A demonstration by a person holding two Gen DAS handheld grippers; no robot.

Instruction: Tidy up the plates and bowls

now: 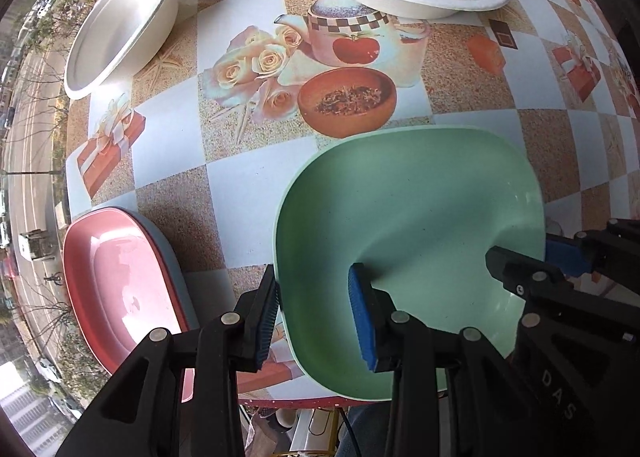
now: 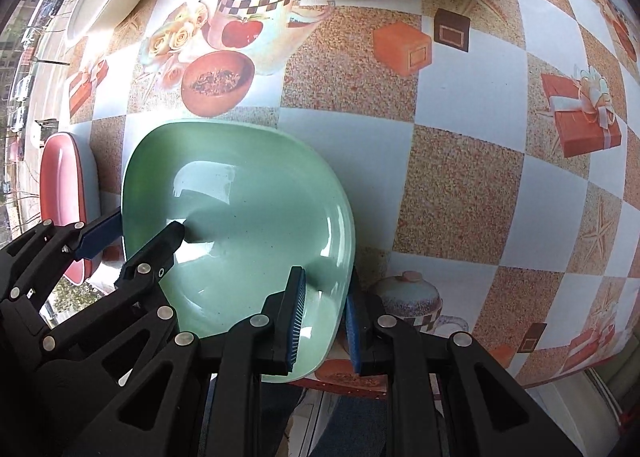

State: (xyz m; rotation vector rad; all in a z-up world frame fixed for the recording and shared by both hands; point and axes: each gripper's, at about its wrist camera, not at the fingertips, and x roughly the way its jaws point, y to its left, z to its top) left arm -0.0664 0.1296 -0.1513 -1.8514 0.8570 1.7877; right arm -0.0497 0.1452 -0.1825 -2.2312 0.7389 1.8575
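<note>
Green plate (image 1: pixel 408 241), lower centre, over the worktop (image 1: pixel 248 193) edge | left tool (image 1: pixel 316 317) and right tool (image 2: pixel 326 321) each pinch opposite rims | likely light, stiff, glossy-slick; rim grips suit.

black linkage arms, blue pads (image 1: pixel 362 321), silver rivets
</note>
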